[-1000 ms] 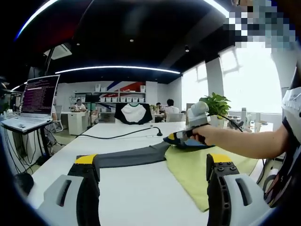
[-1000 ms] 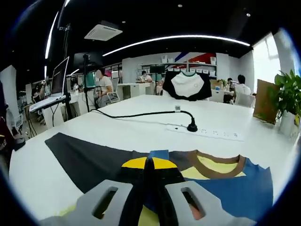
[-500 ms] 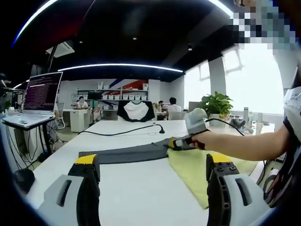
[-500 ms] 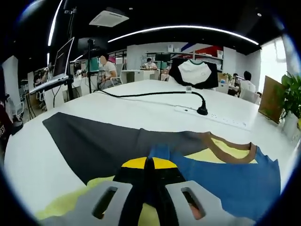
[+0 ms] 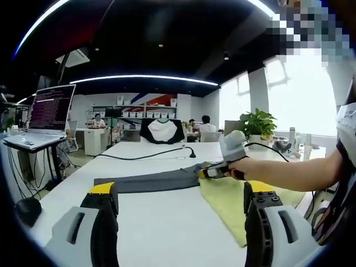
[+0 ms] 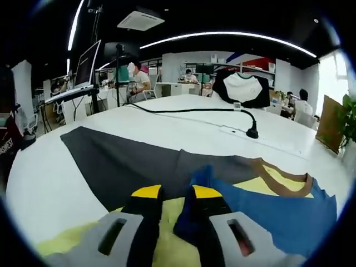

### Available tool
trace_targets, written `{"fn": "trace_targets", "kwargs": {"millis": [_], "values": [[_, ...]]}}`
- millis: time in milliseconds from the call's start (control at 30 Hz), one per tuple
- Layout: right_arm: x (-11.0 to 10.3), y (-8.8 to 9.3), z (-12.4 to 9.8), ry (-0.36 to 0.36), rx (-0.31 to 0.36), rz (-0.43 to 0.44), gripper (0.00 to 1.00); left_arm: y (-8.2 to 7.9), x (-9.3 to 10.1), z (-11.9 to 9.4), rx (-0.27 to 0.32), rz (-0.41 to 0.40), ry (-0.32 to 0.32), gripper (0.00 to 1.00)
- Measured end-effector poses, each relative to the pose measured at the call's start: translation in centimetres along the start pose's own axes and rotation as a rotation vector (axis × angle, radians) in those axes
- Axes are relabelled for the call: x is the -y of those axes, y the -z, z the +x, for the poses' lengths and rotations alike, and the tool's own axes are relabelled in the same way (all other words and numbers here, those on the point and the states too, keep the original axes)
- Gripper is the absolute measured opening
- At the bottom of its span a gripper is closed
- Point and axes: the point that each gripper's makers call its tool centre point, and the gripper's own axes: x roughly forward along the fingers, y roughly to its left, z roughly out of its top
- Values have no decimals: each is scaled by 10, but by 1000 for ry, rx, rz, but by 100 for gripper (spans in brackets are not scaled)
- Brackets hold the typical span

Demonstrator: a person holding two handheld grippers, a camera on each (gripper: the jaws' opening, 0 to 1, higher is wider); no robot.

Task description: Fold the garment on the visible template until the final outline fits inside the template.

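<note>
Right gripper (image 6: pixel 171 194) jaws parted over T-shirt (image 6: pixel 278 203) – prob just let go; left gripper (image 5: pixel 181 203) wide, idle – folds mostly left on grey template (image 6: pixel 128 164)

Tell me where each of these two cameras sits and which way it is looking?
Left gripper view: rides on the left tongs, held open above the white table, looking across it at the yellow garment; the person's forearm and right tongs reach in.
Right gripper view: rides on the right tongs, slightly open, low over the garment's blue part and brown collar.
Both share the garment, dark grey template, black cable and the black-and-white shirt beyond.
</note>
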Motion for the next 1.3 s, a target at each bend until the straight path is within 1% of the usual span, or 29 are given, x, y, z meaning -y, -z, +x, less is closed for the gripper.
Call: {"fn": "trace_targets", "kwargs": {"millis": [33,67,100,133,267,333,367,433,467,500,567,667,700,733,800,900,967,1067,1167,1233,1300], "values": [[1,-5,-3,5,27,-21,31,0,0,0,-1,-2,-1,99],[3,-7,-6,23,39,-32,35,0,0,0,-1,-2,-2,99],[3,-15,-9,19,84,-54,41,1,0,0,-1,-1,-1,99],[3,-17,-11,16,97,-52,48,1,0,0,-2,-1,-1,99],[9,-24,-21,11,119,-43,69,1,1,1,-3,-3,2,99],[15,-26,-27,16,119,-35,77,2,1,1,-4,-5,1,99],[19,-23,-31,14,99,-10,78,2,1,1,-4,-5,0,99],[26,-11,-34,6,42,76,79,3,0,1,-4,-7,-2,99],[26,-8,-34,-11,28,86,77,3,0,1,-3,-8,-4,99],[28,-4,-35,-21,6,90,71,3,-1,0,-4,-10,-5,99],[33,0,-36,-15,0,91,63,4,-1,0,-3,-10,-7,99],[29,5,-39,-37,-25,98,47,5,-2,1,-6,-11,-9,99],[28,6,-40,-41,-27,97,39,5,-2,1,-7,-13,-8,99],[25,6,-38,-49,-34,92,34,6,-2,2,-8,-14,-7,98],[23,9,-37,-55,-53,88,27,6,-1,3,-9,-13,-4,98],[21,14,-33,-63,-84,114,20,6,0,4,-9,-14,1,98],[23,19,-31,-55,-106,121,19,6,-1,3,-8,-13,1,98],[23,23,-28,-56,-119,168,17,7,-3,2,-9,-14,-6,98],[23,22,-27,-56,-109,181,10,8,-5,1,-10,-17,-12,98],[22,21,-26,-59,-105,187,0,8,-6,1,-11,-17,-15,98],[19,19,-27,-73,-95,212,0,9,-6,1,-13,-19,-17,98]]}}
